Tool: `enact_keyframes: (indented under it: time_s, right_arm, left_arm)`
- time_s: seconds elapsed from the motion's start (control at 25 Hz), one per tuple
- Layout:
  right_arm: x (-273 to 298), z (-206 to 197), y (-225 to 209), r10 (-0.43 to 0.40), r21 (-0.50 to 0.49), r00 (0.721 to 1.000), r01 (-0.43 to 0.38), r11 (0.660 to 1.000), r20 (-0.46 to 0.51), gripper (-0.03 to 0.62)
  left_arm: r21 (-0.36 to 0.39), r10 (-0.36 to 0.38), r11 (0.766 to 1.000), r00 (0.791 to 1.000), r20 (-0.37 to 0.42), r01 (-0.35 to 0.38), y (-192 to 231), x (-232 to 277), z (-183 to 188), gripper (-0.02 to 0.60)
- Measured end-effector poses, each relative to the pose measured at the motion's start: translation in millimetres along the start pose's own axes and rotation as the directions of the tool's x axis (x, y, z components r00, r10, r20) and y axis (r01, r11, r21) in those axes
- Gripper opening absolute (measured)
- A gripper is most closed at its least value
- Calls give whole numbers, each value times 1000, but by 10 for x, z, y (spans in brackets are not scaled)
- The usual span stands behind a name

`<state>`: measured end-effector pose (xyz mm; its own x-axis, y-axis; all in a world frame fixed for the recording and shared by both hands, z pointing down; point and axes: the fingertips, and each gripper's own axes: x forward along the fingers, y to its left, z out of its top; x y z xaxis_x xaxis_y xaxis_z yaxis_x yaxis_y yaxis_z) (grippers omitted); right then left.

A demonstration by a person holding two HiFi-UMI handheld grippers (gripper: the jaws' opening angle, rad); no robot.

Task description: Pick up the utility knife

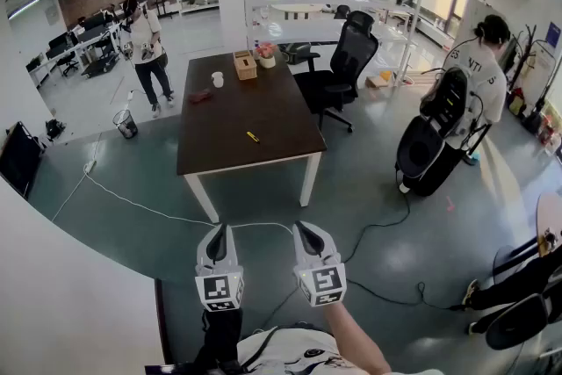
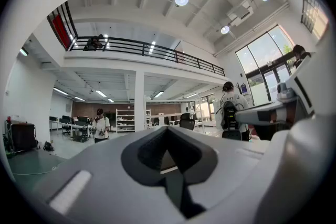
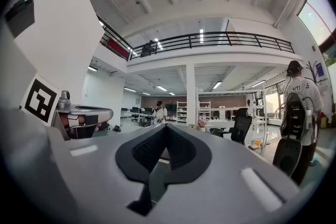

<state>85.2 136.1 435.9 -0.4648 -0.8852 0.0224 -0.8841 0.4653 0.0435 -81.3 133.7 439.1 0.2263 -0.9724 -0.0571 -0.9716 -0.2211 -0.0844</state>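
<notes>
- The utility knife (image 1: pixel 252 136) is spotted on the desk (image 1: pixel 219 114), near its front edge, with its long axis slanted toward the front right corner.
- The left hand-held gripper (image 1: pixel 219 231) and right hand-held gripper (image 1: pixel 304 229) are held level, both closed and empty, well short of the desk. The knife lies ahead between them, and the left is judged slightly nearer.

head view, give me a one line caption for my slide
Shut and empty, the left gripper and right gripper face a dark table where a yellow utility knife lies untouched.
</notes>
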Motion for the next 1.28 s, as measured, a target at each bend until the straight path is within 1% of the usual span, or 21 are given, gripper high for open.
enact_keyframes:
  time_s: [0.48, 0.64, 1.04, 1.28]
  right_arm:
    - [-26, 24, 0, -1, -2, 1000, 1, 1000, -7, -5]
    - [-45, -5, 20, 14, 22, 1000, -14, 1000, -23, -3]
    - [-73, -12, -58, 19, 59, 999, -17, 998, -26, 0]
    - [-129, -23, -102, 37, 54, 999, -35, 998, -39, 0]
  left_arm:
    - [-9, -20, 1000, 1000, -5, 20, -54, -4, 18, -3]
    - [-14, -31, 999, 999, -7, 31, -98, -31, 19, -3]
    - [-24, -27, 999, 999, -43, 26, -169, -39, -24, -3]
    - [-24, -31, 999, 997, -67, 30, -293, -56, -47, -3]
